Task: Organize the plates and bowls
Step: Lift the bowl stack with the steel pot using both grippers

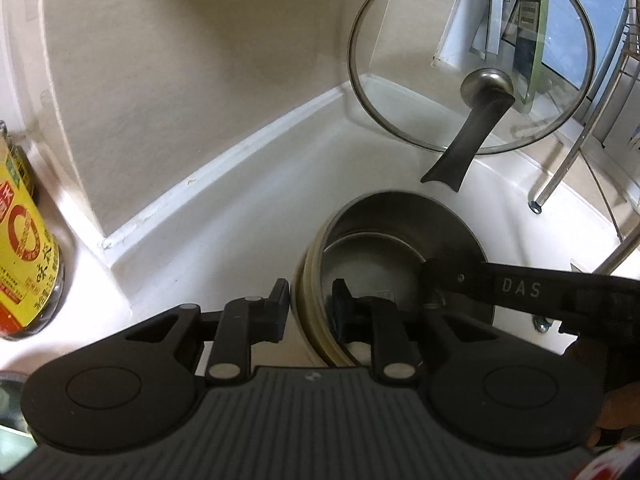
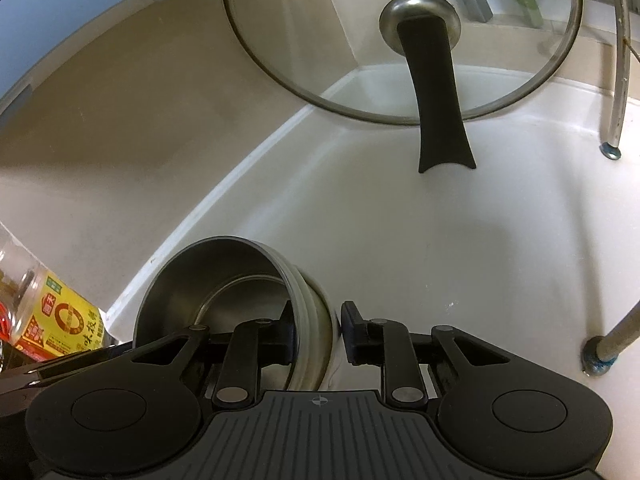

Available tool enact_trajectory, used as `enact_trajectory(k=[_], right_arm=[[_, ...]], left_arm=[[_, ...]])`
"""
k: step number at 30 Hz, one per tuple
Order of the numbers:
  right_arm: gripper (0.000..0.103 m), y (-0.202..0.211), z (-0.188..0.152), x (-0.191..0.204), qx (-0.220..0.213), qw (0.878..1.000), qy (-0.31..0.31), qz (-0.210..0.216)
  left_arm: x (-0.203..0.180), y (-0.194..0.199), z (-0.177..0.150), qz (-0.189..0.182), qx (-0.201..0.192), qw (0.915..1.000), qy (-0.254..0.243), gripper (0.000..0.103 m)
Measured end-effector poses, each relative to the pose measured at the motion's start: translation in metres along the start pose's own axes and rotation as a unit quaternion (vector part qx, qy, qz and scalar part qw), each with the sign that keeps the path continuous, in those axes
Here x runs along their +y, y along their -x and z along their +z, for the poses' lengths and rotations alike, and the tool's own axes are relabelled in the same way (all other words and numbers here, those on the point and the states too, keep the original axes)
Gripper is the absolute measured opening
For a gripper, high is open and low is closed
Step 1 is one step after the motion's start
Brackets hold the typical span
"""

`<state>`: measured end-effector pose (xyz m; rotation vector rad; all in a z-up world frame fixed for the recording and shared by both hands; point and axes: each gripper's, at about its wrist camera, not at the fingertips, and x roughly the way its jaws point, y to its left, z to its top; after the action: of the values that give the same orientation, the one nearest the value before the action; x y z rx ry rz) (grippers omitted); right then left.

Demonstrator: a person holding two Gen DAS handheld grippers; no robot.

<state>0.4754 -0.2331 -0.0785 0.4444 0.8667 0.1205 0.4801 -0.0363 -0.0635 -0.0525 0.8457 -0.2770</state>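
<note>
Both grippers straddle the rim of the steel bowl on the white counter: the left gripper and right gripper each have one finger inside, one outside, jaws part open around opposite walls. Beyond the bowl a glass lid leans upright, and a yellow-labelled bottle stands left of the bowl.

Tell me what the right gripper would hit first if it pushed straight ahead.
The right gripper already straddles the steel bowl rim. Beyond it lies bare white counter, then probably the glass lid leaning at the wall; depth is unclear.
</note>
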Motion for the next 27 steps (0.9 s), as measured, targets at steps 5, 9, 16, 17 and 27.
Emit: enact_trajectory(k=[5,9,16,17,27], right_arm=[[0.023,0.009,-0.009,0.003,0.016,1.000,0.002,0.009],[0.023,0.020,-0.022,0.009,0.030,0.999,0.020,0.019],[0.023,0.044,-0.052,0.018,0.048,0.997,0.044,0.038],[0.023,0.047,-0.056,0.019,0.050,0.997,0.047,0.040],[0.023,0.069,-0.085,0.025,0.053,0.994,0.075,0.058]], left_arm=[[0.003,0.015,-0.014,0.004,0.005,0.9999,0.010,0.020],[0.007,0.033,-0.032,0.010,0.007,0.9996,0.024,0.020],[0.005,0.065,-0.064,0.028,0.009,0.9988,0.040,0.020],[0.003,0.069,-0.069,0.032,0.008,0.9987,0.039,0.020],[-0.002,0.099,-0.099,0.060,0.004,0.9963,0.062,0.019]])
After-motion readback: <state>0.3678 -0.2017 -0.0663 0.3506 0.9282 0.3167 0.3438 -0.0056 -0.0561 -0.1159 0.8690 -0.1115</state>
